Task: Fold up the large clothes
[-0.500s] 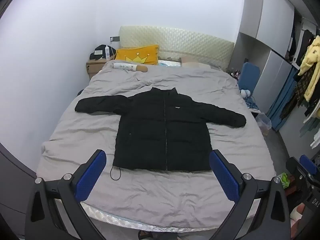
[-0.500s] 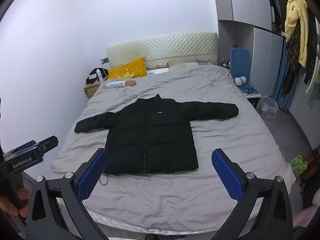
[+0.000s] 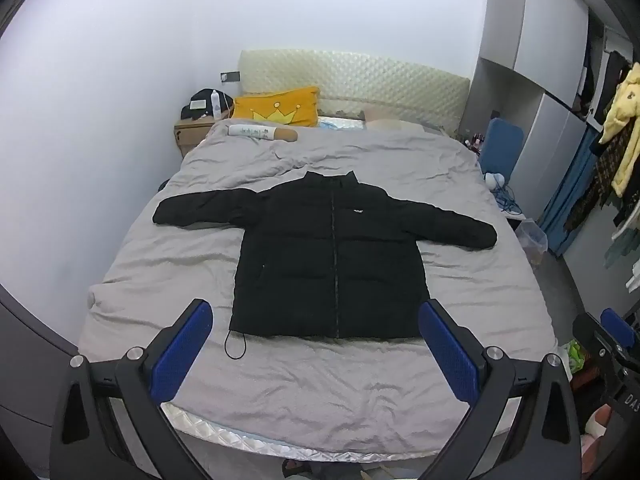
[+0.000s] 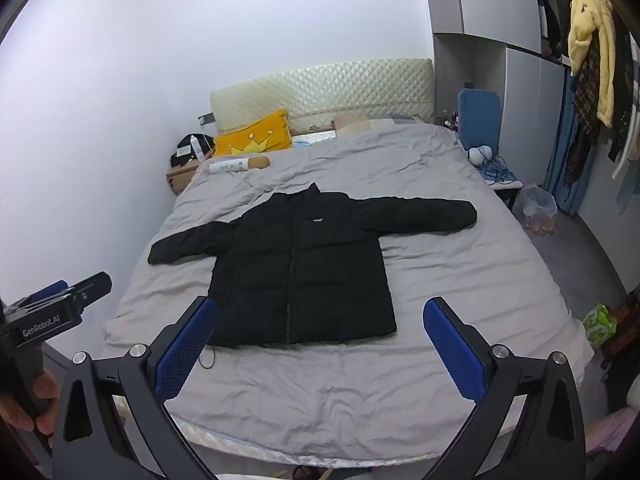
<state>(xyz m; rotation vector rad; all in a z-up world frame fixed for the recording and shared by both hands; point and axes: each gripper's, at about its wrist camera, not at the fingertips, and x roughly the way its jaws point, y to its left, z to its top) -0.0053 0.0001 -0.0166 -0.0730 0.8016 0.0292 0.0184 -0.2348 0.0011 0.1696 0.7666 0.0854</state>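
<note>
Black puffer jacket [image 3: 328,256] lying flat, zipped and sleeves spread, on the grey bed [image 3: 320,380].

Left gripper [image 3: 316,344] and right gripper [image 4: 320,344] are hovering above the bed's foot, jaws spread wide, gripping nothing. "GenRobot.AI" is showing on the left gripper's body; the jacket's small white chest label is unreadable.
</note>
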